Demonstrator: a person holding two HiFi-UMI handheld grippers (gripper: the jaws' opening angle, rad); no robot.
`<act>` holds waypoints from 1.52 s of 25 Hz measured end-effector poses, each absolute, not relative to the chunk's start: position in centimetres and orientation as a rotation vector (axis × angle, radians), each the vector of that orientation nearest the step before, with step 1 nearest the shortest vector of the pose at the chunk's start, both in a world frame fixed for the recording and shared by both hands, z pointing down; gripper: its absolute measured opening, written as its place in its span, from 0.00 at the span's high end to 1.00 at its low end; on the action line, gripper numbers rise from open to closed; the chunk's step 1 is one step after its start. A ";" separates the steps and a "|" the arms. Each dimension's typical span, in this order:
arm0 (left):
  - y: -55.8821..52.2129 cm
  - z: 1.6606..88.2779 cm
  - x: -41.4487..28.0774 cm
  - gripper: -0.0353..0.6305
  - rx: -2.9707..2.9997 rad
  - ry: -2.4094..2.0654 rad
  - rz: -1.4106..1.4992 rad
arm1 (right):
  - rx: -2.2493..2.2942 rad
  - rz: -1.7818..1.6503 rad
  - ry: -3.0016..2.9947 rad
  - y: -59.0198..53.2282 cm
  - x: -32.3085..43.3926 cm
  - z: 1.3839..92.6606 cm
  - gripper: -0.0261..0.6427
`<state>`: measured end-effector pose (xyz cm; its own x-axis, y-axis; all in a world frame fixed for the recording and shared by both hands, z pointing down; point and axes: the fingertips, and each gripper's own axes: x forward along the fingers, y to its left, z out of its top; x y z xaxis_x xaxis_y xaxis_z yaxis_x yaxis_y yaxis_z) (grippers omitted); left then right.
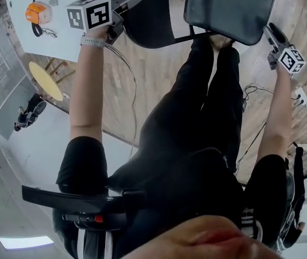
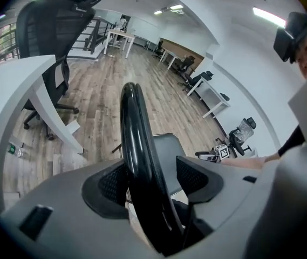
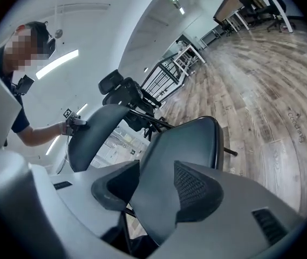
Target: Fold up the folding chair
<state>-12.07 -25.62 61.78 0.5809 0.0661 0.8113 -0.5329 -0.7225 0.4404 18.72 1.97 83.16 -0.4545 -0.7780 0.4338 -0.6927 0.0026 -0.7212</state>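
Head view, steeply down. Person stands on wood floor (image 1: 158, 90), 1 gripper in each hand, both reaching to the folding chair (image 1: 196, 15) just ahead of the feet.

Chair: black, on the floor, not yet folded. Seat (image 1: 229, 7) at the person's right, backrest (image 1: 148, 23) at the left, the 2 panels angled apart and joined by a dark frame tube.

Left gripper (image 2: 152, 181): at the top of the backrest. Jaws spread wide. The backrest's glossy black rim (image 2: 134, 123) runs up between the 2 pads; clear gap on the right-hand pad's side, the other pad close against the rim. Straddling it, no clamp seen.

Right gripper (image 3: 152, 190): at the outer edge of the seat. Jaws about halfway apart, seat panel (image 3: 185, 144) standing between the pads. Pads flank it; no firm squeeze visible.

Marker cubes: left (image 1: 88, 13), right (image 1: 291, 60).

Surroundings: white worktop (image 1: 61, 39) at upper left of the head view, orange object (image 1: 37, 12) on it. Cables (image 1: 129, 90) trail over the floor. Black office chair (image 2: 48, 31) behind the worktop in the left gripper view.
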 end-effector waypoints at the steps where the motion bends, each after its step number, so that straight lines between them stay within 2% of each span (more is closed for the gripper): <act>1: -25.7 62.0 -12.2 0.55 2.116 -0.363 1.150 | -1.584 -1.477 2.165 2.2 18.7 83.9 0.69; 3: -25.6 62.4 -12.3 0.56 2.096 -0.350 1.198 | -1.553 -1.537 2.175 2.9 18.9 85.6 0.66; 4: -25.6 62.6 -12.2 0.61 2.089 -0.344 1.224 | -1.534 -1.577 2.171 3.4 19.1 86.5 0.63; 6: -25.5 63.0 -11.9 0.76 2.074 -0.341 1.265 | -1.495 -1.635 2.158 3.6 19.7 87.7 0.57; 13: -25.3 63.5 -12.0 0.85 1.978 -0.332 1.260 | -1.406 -1.722 2.011 2.7 22.4 91.7 0.54; 24: -24.7 64.0 -12.0 0.86 1.868 -0.325 1.345 | -1.136 -1.822 1.875 1.9 22.1 96.9 0.48; 32: -24.8 64.2 -12.0 0.86 1.848 -0.328 1.356 | -0.933 -1.810 1.771 -0.2 20.9 97.9 0.48; 33: -24.6 64.2 -11.9 0.86 1.848 -0.327 1.355 | -0.919 -1.810 1.761 -0.3 20.8 97.9 0.49; 35: -24.4 64.2 -11.9 0.86 1.853 -0.326 1.356 | -0.905 -1.807 1.757 -0.3 20.8 98.0 0.55; 38: -24.4 63.8 -12.0 0.86 1.857 -0.311 1.363 | -0.891 -1.807 1.731 -0.2 20.7 97.7 0.57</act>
<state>-12.02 -24.39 63.85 0.3908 0.2473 0.8866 -0.6076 -0.6543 0.4503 20.70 -0.21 97.73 -0.6723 -0.7295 0.1257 -0.0942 -0.0842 -0.9920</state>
